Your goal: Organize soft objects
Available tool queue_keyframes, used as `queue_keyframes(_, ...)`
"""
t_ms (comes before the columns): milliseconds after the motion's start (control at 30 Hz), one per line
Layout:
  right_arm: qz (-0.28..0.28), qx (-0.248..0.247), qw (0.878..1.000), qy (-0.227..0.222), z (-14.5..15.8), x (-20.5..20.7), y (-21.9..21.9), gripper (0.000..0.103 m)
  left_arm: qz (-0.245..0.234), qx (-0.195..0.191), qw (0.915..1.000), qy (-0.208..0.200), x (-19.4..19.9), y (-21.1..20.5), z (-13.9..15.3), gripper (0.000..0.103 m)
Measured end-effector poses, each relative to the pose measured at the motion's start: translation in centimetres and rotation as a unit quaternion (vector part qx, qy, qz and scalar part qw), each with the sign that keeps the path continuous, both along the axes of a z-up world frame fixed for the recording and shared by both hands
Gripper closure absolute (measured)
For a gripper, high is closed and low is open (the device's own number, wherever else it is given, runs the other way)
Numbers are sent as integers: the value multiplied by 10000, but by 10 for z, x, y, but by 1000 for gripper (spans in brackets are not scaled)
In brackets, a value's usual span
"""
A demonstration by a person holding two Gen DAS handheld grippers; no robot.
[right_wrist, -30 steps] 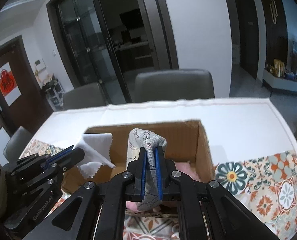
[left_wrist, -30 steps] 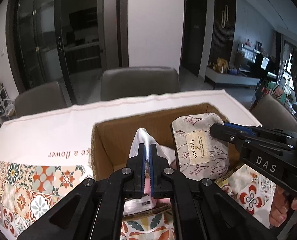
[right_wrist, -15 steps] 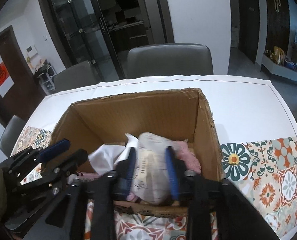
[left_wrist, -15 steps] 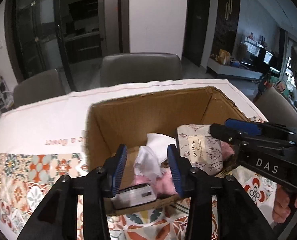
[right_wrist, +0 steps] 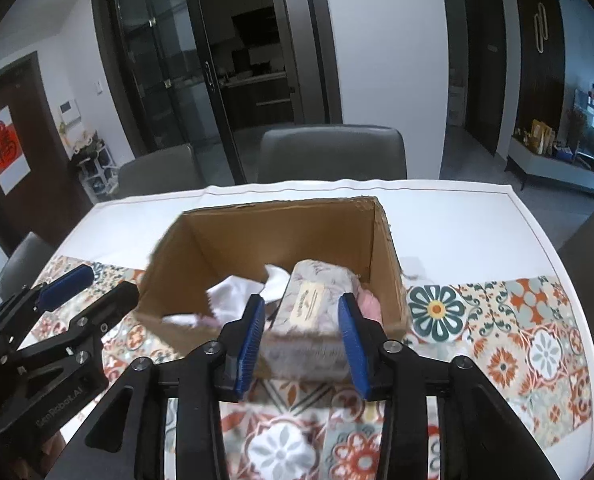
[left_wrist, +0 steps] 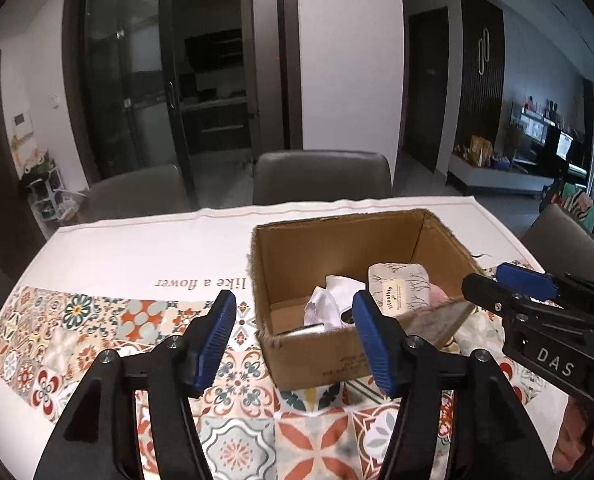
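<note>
Showing only from the right wrist: pink fabric (right_wrist: 371,304) behind the pouch (right_wrist: 317,300).

Cardboard box (left_wrist: 317,354): plain brown. Pouch (left_wrist: 397,290): pale grey, printed with dark branch motifs, beige label. Cloth (right_wrist: 237,294): white. Pink fabric (right_wrist: 371,304) is seen beside the pouch. Tablecloth (left_wrist: 109,334): white, bordered with orange, teal and cream floral tiles. Gripper pads (left_wrist: 217,338): blue, on black frames.
</note>
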State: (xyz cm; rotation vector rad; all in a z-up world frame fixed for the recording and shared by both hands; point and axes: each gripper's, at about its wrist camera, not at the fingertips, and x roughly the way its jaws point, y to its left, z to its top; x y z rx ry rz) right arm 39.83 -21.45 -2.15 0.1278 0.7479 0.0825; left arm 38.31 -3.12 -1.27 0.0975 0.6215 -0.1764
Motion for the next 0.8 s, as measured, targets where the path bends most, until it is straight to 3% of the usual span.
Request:
queue_keyframes(200,-201,102,9994,-245,21,-48,7,47,69,-33,9995,-319,-43,11,16,35)
queue_keyframes(333,-356,81,9986,-386,30,-81,12,45,-27,-15,9989,-466,-72,18,23,31)
queue_keyframes(567,-680,-102,9964,-505,34,-133,21,39,-130,-120,9989,-430,-107,29,25,28)
queue_keyframes(800,-881,-170,9938,-650,40,-172,26,33,-83,-62,9987,-501,-141,32,32,16)
